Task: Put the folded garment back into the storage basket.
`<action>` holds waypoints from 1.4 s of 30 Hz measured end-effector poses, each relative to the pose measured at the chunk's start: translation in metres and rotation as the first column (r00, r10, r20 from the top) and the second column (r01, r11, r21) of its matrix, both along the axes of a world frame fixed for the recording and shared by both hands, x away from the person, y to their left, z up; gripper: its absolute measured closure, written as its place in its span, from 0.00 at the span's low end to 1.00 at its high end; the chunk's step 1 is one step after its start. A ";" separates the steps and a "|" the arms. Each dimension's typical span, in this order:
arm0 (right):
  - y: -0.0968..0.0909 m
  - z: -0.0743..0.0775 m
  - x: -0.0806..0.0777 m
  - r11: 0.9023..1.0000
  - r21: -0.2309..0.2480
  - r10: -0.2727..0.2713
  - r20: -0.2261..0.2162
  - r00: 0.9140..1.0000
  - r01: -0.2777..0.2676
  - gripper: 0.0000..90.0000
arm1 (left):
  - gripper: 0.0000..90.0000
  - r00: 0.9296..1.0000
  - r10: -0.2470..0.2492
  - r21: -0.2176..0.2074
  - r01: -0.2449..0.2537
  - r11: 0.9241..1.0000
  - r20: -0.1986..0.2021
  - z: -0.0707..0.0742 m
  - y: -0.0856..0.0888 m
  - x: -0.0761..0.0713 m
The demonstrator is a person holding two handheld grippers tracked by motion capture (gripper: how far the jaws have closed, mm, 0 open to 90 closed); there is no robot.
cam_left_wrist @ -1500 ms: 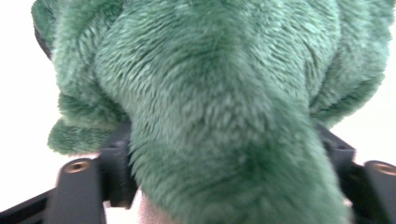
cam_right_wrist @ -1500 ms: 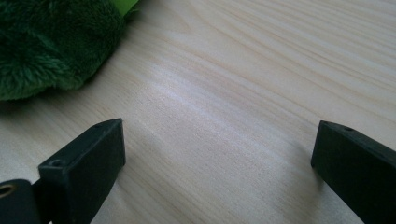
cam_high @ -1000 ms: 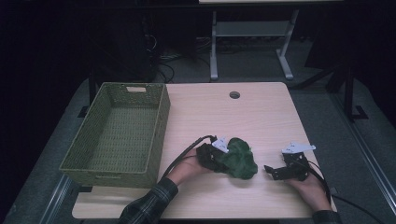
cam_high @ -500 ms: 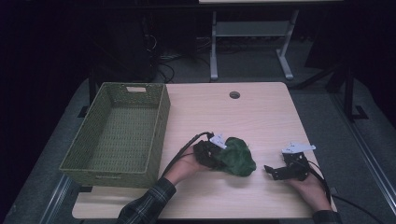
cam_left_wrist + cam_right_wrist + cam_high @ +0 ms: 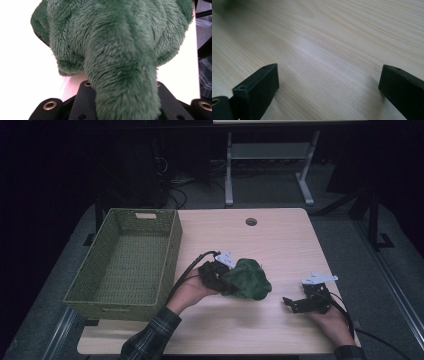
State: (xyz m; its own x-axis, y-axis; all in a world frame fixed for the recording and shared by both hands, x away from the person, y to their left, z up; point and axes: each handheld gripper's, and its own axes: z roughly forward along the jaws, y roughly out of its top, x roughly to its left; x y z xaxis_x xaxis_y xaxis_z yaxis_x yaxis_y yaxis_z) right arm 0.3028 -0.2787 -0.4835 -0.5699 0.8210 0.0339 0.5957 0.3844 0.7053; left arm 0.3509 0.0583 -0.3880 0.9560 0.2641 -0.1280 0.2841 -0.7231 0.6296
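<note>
Gripping: left gripper (image 5: 220, 274) fingers closed on green plush toy (image 5: 247, 279), fold between them.
Toy place: bulk beyond these fingers, over tabletop (image 5: 280, 245).
Right gripper (image 5: 300, 304): fingers wide apart, tabletop between them.

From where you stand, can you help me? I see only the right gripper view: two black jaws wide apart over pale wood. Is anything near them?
Observer: Nothing between them. The right gripper rests on the table near its right front corner, and a green plush toy lies to its left.
Operator: Is the toy just lying there?
Observer: No, the left gripper is shut on it; a fold of fur runs between its jaws.
Operator: Where might it go?
Observer: Possibly into the green woven basket on the table's left side, though that is a guess.
</note>
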 end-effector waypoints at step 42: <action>0.001 0.000 0.000 1.000 -0.002 -0.005 0.002 1.000 0.005 0.02 | 0.80 0.917 0.369 -0.005 -0.373 0.928 0.153 0.093 0.158 0.007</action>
State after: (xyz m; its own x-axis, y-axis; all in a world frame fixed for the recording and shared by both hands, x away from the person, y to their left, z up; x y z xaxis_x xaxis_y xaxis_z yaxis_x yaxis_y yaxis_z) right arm 0.3029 -0.2781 -0.4836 -0.5660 0.8238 0.0317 0.5964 0.3826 0.7056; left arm 0.3574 0.2167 -0.2946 0.7964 0.6045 0.0185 0.4394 -0.5994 0.6690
